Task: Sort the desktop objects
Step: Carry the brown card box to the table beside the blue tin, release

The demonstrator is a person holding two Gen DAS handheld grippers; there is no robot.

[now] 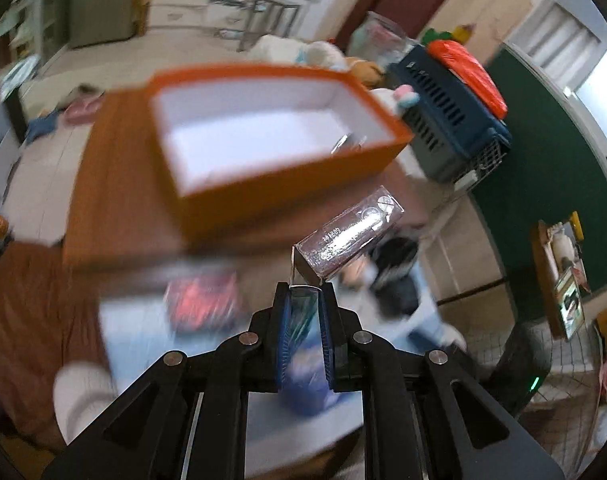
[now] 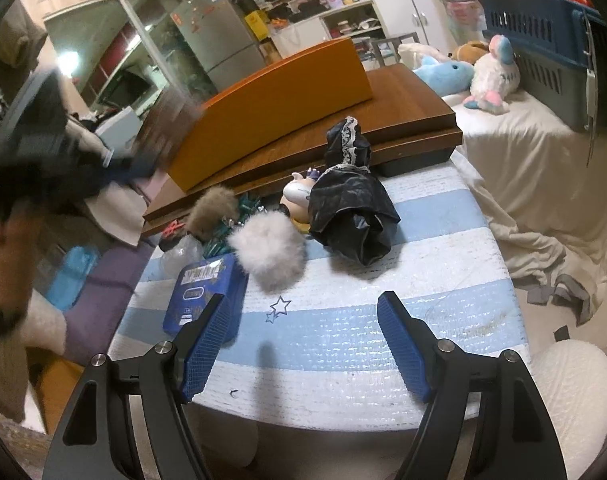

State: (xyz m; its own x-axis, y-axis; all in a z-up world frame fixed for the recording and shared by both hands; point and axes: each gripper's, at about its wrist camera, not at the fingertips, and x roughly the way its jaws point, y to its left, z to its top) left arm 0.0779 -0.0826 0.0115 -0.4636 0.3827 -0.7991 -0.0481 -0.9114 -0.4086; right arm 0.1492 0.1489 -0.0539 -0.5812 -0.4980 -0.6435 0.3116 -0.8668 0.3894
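Observation:
My left gripper [image 1: 305, 290] is shut on a glossy purple carton [image 1: 349, 236] and holds it in the air, below and right of the open orange box [image 1: 287, 188], whose white inside shows a small metal item [image 1: 345, 144]. The view is blurred. My right gripper [image 2: 301, 316] is open and empty, low over the blue-and-white striped mat [image 2: 343, 344]. On the mat lie a blue box [image 2: 201, 296], a white fur pompom [image 2: 269, 254], a brown pompom [image 2: 213, 210], a black lace garment [image 2: 353, 208], a small figurine [image 2: 297, 196] and teal clips [image 2: 247, 204]. The orange box [image 2: 271, 108] stands behind them.
The orange box rests on a brown wooden board [image 2: 403, 120]. Plush toys [image 2: 491, 72] and a blue pet carrier [image 2: 551, 48] sit on a white sheet at the right. A white cushion [image 2: 571, 392] lies at the mat's near right corner.

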